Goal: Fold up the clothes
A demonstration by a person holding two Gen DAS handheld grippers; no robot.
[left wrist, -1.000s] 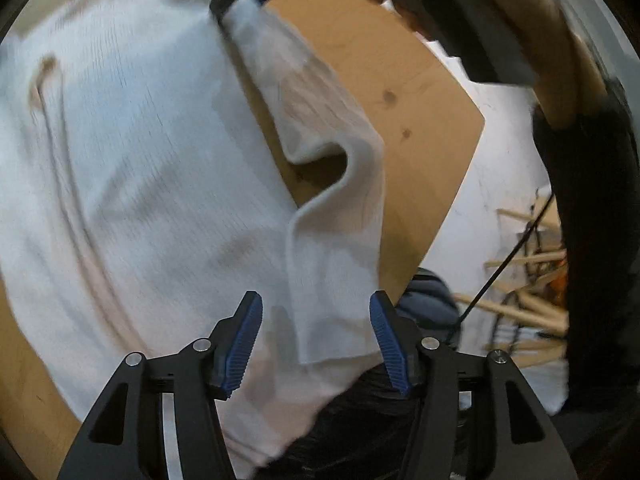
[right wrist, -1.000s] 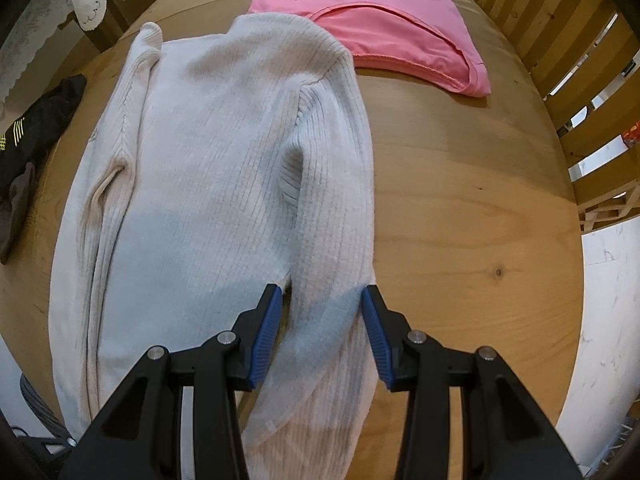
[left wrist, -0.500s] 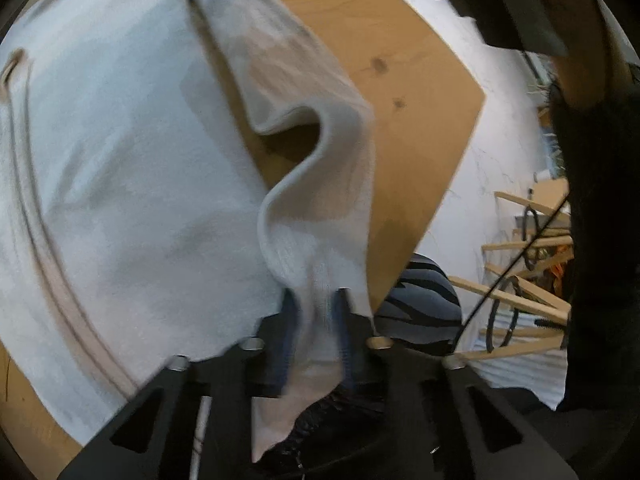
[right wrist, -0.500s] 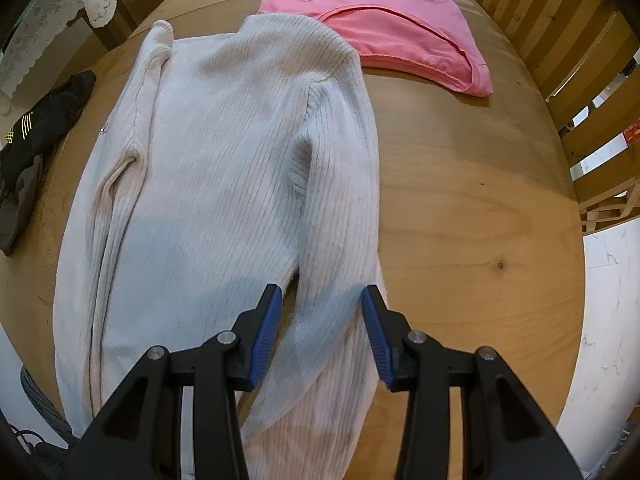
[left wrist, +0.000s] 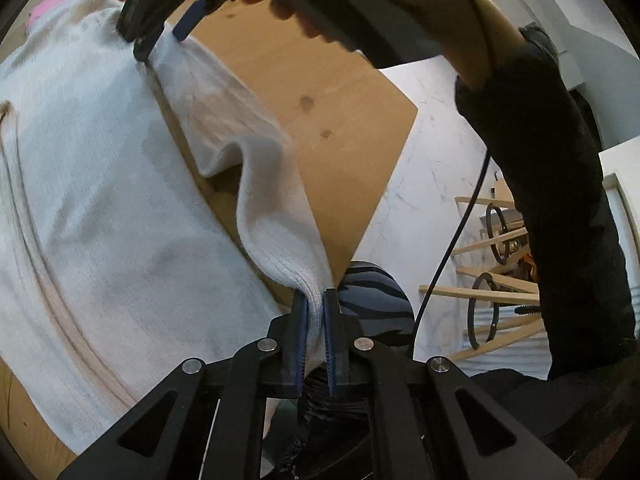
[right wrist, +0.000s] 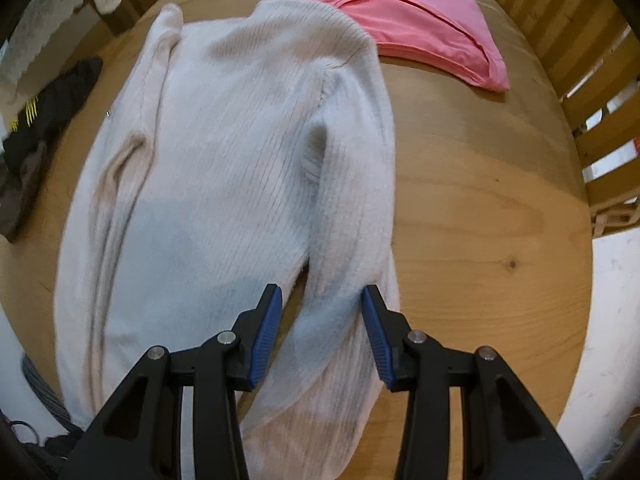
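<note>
Nearest the left wrist camera, the left hand-held gripper (left wrist: 315, 308) has its blue pads pressed together on the ribbed cuff of the sweater's sleeve (left wrist: 276, 216), pinching it at the near edge of the wooden desk (left wrist: 344, 120). The sleeve rises from the desk in a loose wave between that cuff and the right hand-held gripper (left wrist: 160, 36) farther along. Below the desk edge sits a striped dark object (left wrist: 376, 304), too blurred to identify.

From the right wrist camera, the right hand-held gripper (right wrist: 320, 312) has its fingers spread wide, one on either side of the same sleeve, close above the fabric; whether the pads touch it is hard to tell. The white ribbed sweater (right wrist: 224, 152) lies flat on the desk, body stretched away from the camera, its other sleeve folded along the left side. Beyond its collar end lies a folded pink garment (right wrist: 420, 28), touching the sweater's shoulder. At the far left edge rests a dark garment (right wrist: 44, 120), well apart from the sweater.
</note>
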